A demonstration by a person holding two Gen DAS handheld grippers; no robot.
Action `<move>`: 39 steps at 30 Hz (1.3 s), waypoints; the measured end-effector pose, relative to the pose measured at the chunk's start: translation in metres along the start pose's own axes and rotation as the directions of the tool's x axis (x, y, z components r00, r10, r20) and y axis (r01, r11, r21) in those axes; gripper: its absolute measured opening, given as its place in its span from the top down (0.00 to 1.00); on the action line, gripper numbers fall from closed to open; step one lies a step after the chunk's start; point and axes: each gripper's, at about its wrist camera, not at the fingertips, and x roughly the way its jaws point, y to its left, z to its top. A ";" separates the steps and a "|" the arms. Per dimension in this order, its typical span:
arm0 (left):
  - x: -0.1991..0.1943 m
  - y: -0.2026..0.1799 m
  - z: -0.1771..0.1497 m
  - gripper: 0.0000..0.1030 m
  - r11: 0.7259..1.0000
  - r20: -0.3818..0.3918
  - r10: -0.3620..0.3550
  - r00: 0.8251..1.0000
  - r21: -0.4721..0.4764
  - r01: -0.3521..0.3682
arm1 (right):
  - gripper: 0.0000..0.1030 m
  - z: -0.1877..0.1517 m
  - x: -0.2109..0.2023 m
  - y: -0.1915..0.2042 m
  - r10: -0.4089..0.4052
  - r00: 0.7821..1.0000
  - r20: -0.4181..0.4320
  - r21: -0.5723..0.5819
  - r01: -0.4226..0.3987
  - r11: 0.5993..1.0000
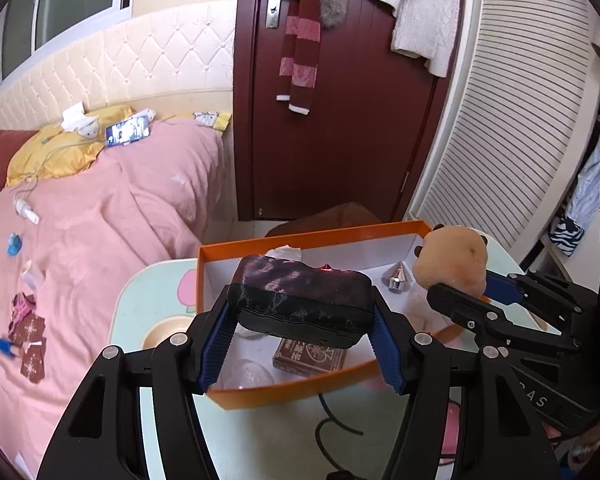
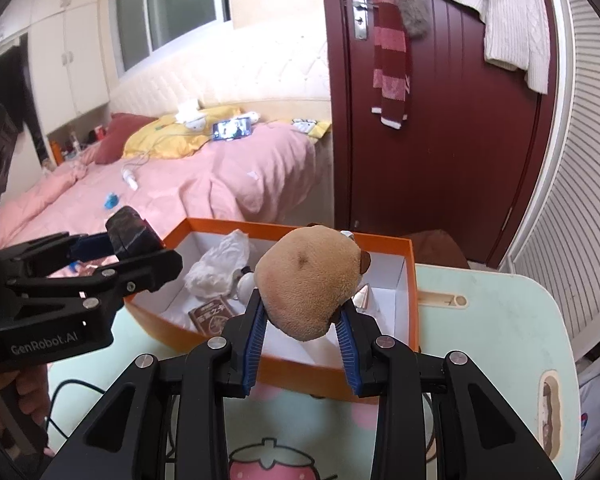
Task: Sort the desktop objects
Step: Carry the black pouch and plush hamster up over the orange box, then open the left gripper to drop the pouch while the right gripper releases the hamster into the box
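While both loads hang over the orange box (image 2: 408,280) on the tabletop (image 2: 500,320), the right hand-held gripper (image 2: 302,336) pinches the soft plush toy (image 2: 312,280) low, so it could squirm free. The left hand-held gripper (image 1: 300,344) clamps a dark case (image 1: 300,300), hiding what lies beneath; its make is unclear.

Home bedroom: bed (image 1: 100,220) with pink quilt, clothes hung on door (image 1: 340,120).

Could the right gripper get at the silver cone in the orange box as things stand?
Probably not yet: the right gripper is shut on the brown plush toy, so its jaws are occupied. The silver cone lies uncovered in the orange box.
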 end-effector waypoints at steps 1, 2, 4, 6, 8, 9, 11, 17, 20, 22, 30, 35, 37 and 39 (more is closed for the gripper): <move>0.003 0.001 0.001 0.39 1.000 -0.004 -0.001 1.000 -0.003 0.001 | 0.69 0.000 0.002 0.000 0.002 1.000 -0.004 0.001 -0.002 1.000; 0.005 0.001 0.001 0.39 1.000 -0.007 -0.002 1.000 -0.007 0.002 | 0.69 0.001 0.004 -0.001 0.002 1.000 -0.008 0.002 -0.002 1.000; 0.010 0.002 0.002 0.39 1.000 -0.015 -0.004 1.000 -0.013 0.004 | 0.69 0.002 0.009 -0.001 0.000 1.000 -0.016 0.000 0.000 1.000; 0.015 0.003 0.003 0.39 1.000 -0.021 -0.006 1.000 -0.017 0.005 | 0.69 0.003 0.013 -0.002 0.001 1.000 -0.021 0.002 -0.001 1.000; 0.021 0.004 0.003 0.39 1.000 -0.029 -0.002 1.000 -0.016 0.002 | 0.69 0.005 0.016 -0.003 0.001 1.000 -0.024 0.003 -0.001 1.000; 0.023 0.004 0.003 0.39 1.000 -0.033 0.000 0.999 -0.016 -0.001 | 0.69 0.006 0.018 -0.004 -0.001 1.000 -0.023 0.005 0.001 1.000; 0.029 0.005 0.001 0.39 1.000 -0.043 0.005 0.999 -0.015 -0.006 | 0.69 0.007 0.020 -0.004 -0.003 1.000 -0.024 0.008 0.003 1.000; 0.056 0.001 -0.017 0.39 0.999 -0.111 0.044 0.993 0.033 -0.040 | 0.69 -0.006 0.039 -0.004 -0.019 0.997 -0.074 0.015 0.020 1.000; 0.055 0.001 -0.016 0.39 0.998 -0.103 0.050 0.993 0.033 -0.047 | 0.69 -0.009 0.039 -0.001 -0.006 0.998 -0.070 0.016 0.007 1.000; 0.054 0.001 -0.016 0.39 0.998 -0.103 0.052 0.993 0.035 -0.049 | 0.69 -0.009 0.040 -0.004 0.006 0.997 -0.073 0.037 -0.003 0.999; 0.055 0.000 -0.016 0.39 0.998 -0.104 0.056 0.993 0.039 -0.053 | 0.69 -0.013 0.038 -0.007 0.009 0.997 -0.070 0.034 -0.007 0.999; 0.058 -0.002 -0.015 0.39 0.998 -0.107 0.058 0.993 0.038 -0.054 | 0.69 -0.014 0.037 -0.007 0.009 0.998 -0.069 0.032 -0.007 0.999; 0.058 -0.003 -0.015 0.39 0.998 -0.108 0.058 0.993 0.039 -0.054 | 0.69 -0.013 0.038 -0.007 0.010 0.997 -0.070 0.032 -0.007 0.999; 0.058 -0.003 -0.015 0.39 0.998 -0.108 0.058 0.992 0.039 -0.054 | 0.69 -0.012 0.038 -0.006 0.009 0.997 -0.071 0.035 -0.007 0.999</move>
